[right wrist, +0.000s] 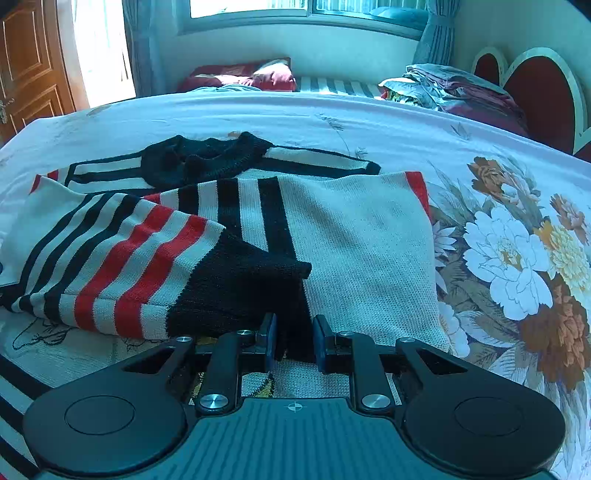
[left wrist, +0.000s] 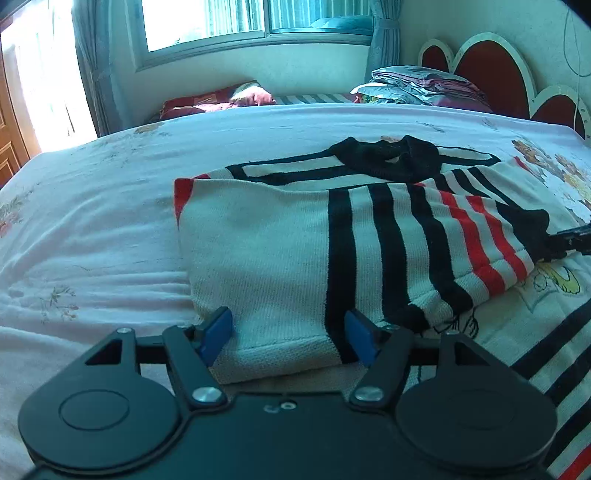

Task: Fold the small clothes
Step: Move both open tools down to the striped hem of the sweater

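Striped knit sweater [left wrist: 280, 243] spread on floral bedsheet [left wrist: 92, 221], black collar [left wrist: 388, 157] at far end, toward window [left wrist: 207, 22].

Left gripper [left wrist: 290, 334] at near hem of sweater, blue pads [left wrist: 216, 332] spread wide, white hem fabric between them, not pinched.

Right gripper [right wrist: 294, 341] at near edge of sweater, jaws parted partway, black cuff [right wrist: 240, 291] of folded-over sleeve lying between pads; grip on cloth not clear.

Folded bedding stack [right wrist: 454, 90] beyond sweater, beside red headboard [right wrist: 535, 85].
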Demonstrator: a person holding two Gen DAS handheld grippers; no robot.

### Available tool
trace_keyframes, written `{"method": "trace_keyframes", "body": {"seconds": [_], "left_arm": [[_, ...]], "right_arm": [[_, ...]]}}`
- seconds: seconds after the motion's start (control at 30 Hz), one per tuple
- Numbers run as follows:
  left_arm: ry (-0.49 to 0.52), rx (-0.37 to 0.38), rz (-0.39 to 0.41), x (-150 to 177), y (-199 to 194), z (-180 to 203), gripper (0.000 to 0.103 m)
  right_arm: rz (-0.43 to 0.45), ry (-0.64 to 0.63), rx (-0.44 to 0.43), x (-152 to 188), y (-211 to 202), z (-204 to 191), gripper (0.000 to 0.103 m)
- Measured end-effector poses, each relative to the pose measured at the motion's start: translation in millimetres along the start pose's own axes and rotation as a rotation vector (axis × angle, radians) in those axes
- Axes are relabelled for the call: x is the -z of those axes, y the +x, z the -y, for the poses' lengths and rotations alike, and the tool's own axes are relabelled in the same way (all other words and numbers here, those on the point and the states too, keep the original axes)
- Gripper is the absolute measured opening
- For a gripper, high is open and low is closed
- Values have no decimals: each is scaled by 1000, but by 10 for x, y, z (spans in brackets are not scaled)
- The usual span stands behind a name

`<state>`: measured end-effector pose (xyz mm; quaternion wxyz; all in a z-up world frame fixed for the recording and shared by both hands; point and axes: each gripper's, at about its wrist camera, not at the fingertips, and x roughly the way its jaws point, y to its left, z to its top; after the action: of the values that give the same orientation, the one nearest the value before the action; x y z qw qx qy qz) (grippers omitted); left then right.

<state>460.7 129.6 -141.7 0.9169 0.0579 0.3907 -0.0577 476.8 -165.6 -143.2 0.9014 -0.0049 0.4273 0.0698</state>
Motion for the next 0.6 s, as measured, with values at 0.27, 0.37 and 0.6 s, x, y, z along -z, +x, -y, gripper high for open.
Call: {"method": "trace_keyframes", "body": {"seconds": [0.27, 0.37, 0.6], "left_arm": [[-2, -109, 14, -39, -251, 177, 102], [16, -137, 27, 24, -402, 296, 103], [-6, -151, -2, 348, -732, 419, 100]], "right_arm": [[66, 53, -42, 73, -399, 121, 24], [87, 86, -67, 182, -589, 253, 45], [86, 151, -129, 506, -970, 638, 46]]}}
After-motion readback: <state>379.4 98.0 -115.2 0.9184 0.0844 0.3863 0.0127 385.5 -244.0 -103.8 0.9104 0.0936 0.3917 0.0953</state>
